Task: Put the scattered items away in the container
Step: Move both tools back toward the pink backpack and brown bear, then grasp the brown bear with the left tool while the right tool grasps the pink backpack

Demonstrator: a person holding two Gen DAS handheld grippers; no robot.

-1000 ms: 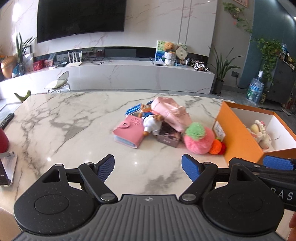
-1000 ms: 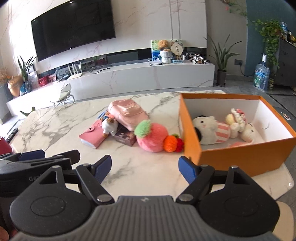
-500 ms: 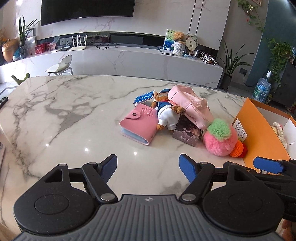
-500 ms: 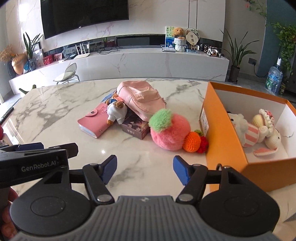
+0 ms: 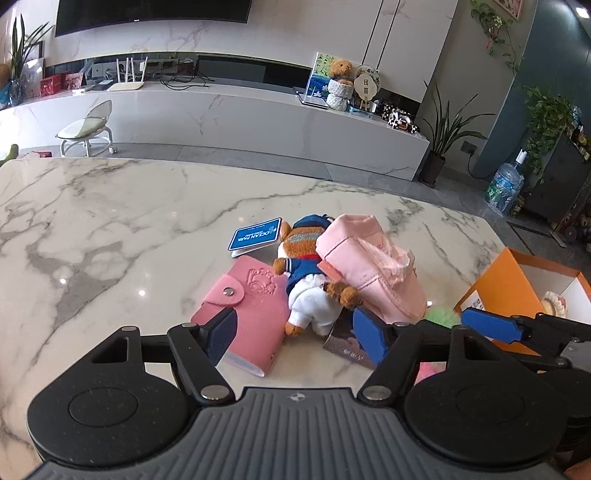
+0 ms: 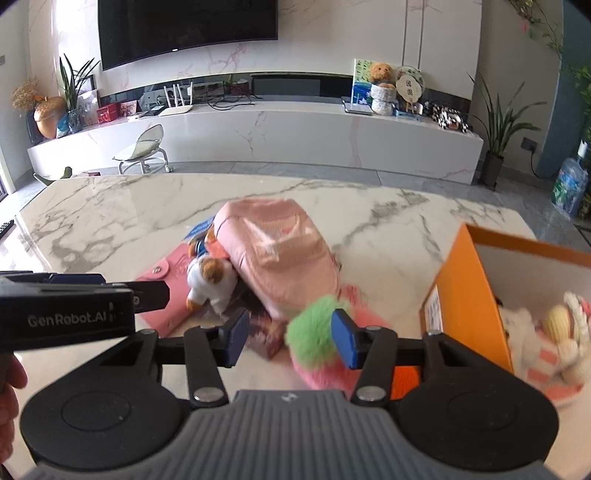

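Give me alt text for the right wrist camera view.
An open right hand-held gripper frames the green tuft of a pink plush fruit on a marble table. Behind lie a pink backpack and plush bear; an orange box stands right.

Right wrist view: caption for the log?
Open right gripper reaches toward the pink plush strawberry, beside the orange box.

Home living room (wall television (image 6: 184,31))

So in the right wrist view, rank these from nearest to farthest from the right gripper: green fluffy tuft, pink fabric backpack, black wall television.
1. Green fluffy tuft, between the open fingers of the right gripper.
2. Pink fabric backpack, just beyond, mid-table.
3. Black wall television, far back, upper left.
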